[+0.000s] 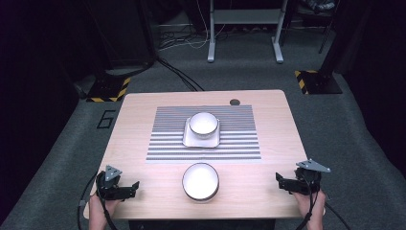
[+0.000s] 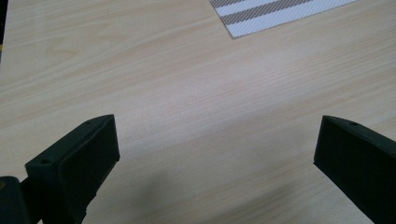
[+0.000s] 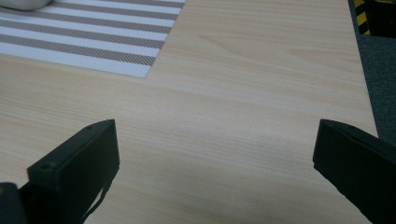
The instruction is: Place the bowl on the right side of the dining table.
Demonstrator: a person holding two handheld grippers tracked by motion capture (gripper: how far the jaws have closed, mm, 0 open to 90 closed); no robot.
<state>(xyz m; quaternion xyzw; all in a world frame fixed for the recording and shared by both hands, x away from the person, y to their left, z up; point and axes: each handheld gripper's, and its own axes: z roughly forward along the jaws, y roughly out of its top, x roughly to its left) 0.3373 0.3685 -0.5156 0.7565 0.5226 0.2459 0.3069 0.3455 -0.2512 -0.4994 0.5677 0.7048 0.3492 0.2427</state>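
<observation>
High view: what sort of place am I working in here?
Likely a lab or recording studio, not a home: hazard-striped stand bases on grey carpet, loose cables on the floor, and a lone wooden table staged with a striped mat.

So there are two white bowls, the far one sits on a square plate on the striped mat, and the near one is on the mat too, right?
Not quite. The near bowl sits on the bare wooden table, just off the striped mat, as the high view shows. The far bowl does sit on the square plate on the mat.
</observation>
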